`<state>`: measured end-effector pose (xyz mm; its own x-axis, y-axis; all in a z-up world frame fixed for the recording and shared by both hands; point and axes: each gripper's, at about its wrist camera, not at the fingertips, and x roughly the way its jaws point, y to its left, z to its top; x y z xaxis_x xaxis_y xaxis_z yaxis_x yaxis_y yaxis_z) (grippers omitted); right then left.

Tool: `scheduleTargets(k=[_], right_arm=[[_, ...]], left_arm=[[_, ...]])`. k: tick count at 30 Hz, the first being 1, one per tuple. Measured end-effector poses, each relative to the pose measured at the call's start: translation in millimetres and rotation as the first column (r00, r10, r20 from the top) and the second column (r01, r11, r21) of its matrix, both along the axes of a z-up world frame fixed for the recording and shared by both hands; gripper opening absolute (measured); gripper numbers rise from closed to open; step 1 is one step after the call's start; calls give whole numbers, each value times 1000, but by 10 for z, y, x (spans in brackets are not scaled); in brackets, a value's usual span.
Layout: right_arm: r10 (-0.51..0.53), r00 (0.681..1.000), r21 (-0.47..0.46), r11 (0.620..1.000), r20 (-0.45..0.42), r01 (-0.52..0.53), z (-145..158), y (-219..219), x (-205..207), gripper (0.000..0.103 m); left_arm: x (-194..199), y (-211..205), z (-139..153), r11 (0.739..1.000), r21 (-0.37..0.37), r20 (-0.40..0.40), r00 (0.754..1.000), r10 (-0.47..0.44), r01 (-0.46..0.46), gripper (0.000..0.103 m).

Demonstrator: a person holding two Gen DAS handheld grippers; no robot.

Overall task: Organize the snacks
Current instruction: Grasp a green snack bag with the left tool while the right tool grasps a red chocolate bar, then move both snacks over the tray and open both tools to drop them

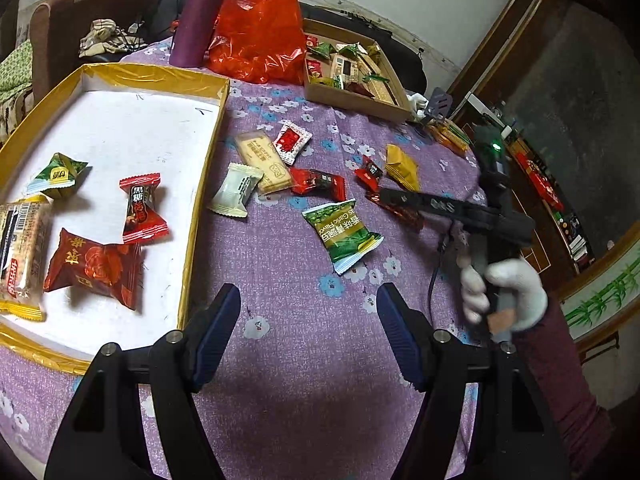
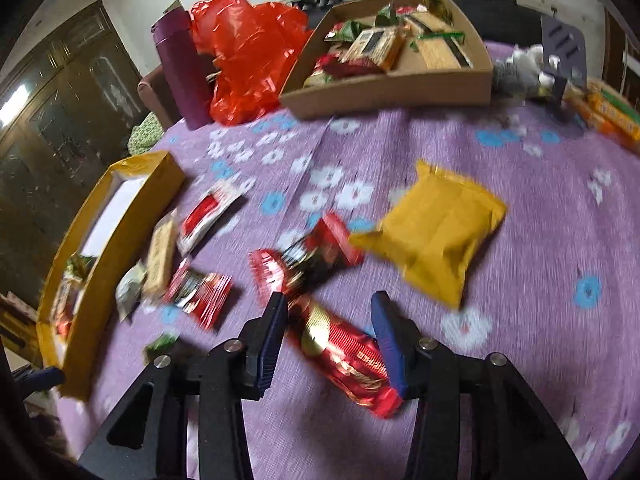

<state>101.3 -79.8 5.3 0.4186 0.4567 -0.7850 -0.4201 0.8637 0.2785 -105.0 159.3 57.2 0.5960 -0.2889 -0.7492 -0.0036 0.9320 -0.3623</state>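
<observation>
My left gripper [image 1: 310,300] hovers open over bare purple tablecloth, with nothing between its fingers. To its left a yellow-rimmed white tray [image 1: 204,184] holds several wrapped snacks. Loose snacks lie ahead, among them a green garlic pack [image 1: 342,232] and a yellow pack [image 1: 402,168]. My right gripper [image 2: 328,312] stands open low over the table. A long shiny red snack [image 2: 348,360] lies slantwise between its fingers, close against the right pad, with a gap on the left. In the left wrist view a white-gloved hand [image 1: 508,292] holds that right gripper [image 1: 390,200] above the red snack [image 1: 404,214].
A cardboard box [image 2: 384,88] with several snacks stands at the back. Beside it are a red plastic bag [image 2: 244,52] and a purple bottle [image 2: 180,68]. The yellow pack [image 2: 436,236] and a red candy [image 2: 312,256] lie just ahead of my right fingers. The table edge curves away on the right.
</observation>
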Motion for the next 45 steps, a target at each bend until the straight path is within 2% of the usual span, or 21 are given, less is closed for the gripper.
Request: scheduleTargets(k=[3,6,10,12,13,22,26,28,33,34,36,37,41,45], right_arm=[[41,998,43,998,-52,-39,2,-13,-191,47],[27,999,-54,998,43,-25,-5,121,-315,45],[7,989,-163,987,146,17,-23,347,-357,45],[-13,984,-192,980,179,48,-34,361,-352,33],[-16,982,-191,980,187,53,-40,347,-356,28],[-55,988,-33,998,143,60,51,22,-362,28],[-69,988,3,998,141,70,92,-44,-350,28],[-73,988,10,997,139,72,100,-61,-346,28],[-71,987,12,997,141,70,96,-63,-346,28],[-71,987,12,997,144,70,98,-61,-349,28],[-69,986,11,998,154,68,105,-59,-360,28],[-69,985,10,998,157,68,107,-54,-366,28],[-68,983,6,998,169,68,111,-45,-374,28],[-65,982,20,998,178,63,124,-50,-389,28]], left_arm=[[50,-61,-34,1000,-6,-5,1000,-13,13,70],[99,-186,-82,999,3,-23,999,-35,35,70],[100,-310,-68,997,56,-28,998,-50,51,70],[122,-319,-54,996,77,-29,999,-41,43,70],[148,-331,-57,996,84,-33,999,-37,40,70],[580,-597,-207,990,125,-40,998,-58,63,70],[809,-713,-273,979,190,-20,998,-65,68,70],[910,-789,-351,965,254,-22,997,-69,72,70],[976,-931,-527,939,323,-41,993,-112,119,70],[954,-959,-537,930,344,-32,991,-127,130,69],[939,-983,-522,920,370,-18,991,-131,128,48],[932,-977,-512,922,362,-15,990,-140,136,30],[888,-914,-495,929,348,-18,991,-130,129,30],[756,-762,-389,954,285,10,995,-98,91,30]])
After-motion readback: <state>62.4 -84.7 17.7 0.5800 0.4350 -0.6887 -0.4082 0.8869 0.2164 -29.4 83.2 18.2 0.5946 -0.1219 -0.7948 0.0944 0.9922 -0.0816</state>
